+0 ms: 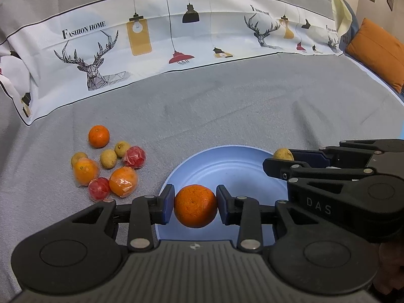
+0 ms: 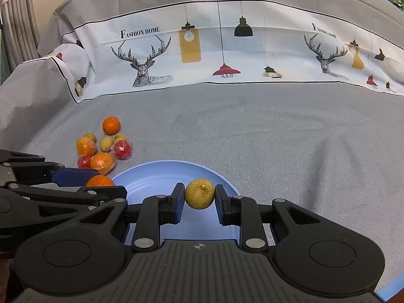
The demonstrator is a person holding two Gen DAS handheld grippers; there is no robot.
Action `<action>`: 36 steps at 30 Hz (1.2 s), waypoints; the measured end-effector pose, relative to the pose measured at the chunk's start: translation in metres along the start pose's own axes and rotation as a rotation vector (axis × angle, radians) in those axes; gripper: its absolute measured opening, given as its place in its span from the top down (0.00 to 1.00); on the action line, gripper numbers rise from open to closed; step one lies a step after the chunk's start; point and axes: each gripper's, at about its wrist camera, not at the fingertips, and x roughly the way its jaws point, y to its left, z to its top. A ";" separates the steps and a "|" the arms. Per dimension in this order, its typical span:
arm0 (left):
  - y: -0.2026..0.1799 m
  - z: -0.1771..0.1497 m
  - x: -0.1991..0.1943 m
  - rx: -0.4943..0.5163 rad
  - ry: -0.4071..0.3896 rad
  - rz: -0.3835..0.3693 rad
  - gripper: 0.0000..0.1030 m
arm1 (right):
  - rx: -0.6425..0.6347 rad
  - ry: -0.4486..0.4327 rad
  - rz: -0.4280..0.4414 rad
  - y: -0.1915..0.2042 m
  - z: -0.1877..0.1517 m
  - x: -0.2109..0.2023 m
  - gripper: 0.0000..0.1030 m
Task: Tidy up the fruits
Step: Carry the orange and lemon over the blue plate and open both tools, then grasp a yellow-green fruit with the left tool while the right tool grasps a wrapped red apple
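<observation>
Step in hand, as I read it: both fruits are carried over the round pale-blue plate (image 1: 227,161) on the grey fabric-covered surface (image 1: 227,106) w/ its white printed deer-and-lamp band, ready for the drop; plate looks empty so far. The loose pile of fruit (image 1: 108,166), oranges (two in clear wrap), red wrapped fruits and small tan ones, sits well apart to the plate's left, so most of the sorting is left to do. Left gripper (image 1: 195,205), black w/ blue pads, is clamped on a round rough-skinned orange (image 1: 195,205), pads pressing both sides, held above the plate's near part. Right gripper (image 2: 199,194) is clamped on a small yellow-brown speckled fruit w/ a stem nub (image 2: 199,194), over the plate's right half. Next move prob. calls for lowering each close to the plate floor before letting go, one at a time, since round fruit will roll off a shallow rim. Pose: both grippers tilt fwd and down, side by side, close but not touching; only a sliver of a hand shows at the left view's lower right edge.
</observation>
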 end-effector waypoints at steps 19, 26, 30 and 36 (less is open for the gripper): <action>0.002 0.001 0.001 -0.014 -0.001 0.007 0.52 | 0.016 0.025 -0.017 -0.004 -0.001 0.003 0.54; 0.002 0.000 0.000 -0.011 -0.004 0.009 0.52 | 0.019 0.026 -0.017 -0.005 0.000 0.003 0.53; 0.002 0.001 -0.001 -0.011 -0.010 0.010 0.54 | 0.022 0.023 -0.022 -0.005 -0.001 0.002 0.53; 0.005 0.003 -0.004 -0.026 -0.022 0.003 0.70 | 0.015 0.018 -0.022 -0.003 -0.002 0.002 0.54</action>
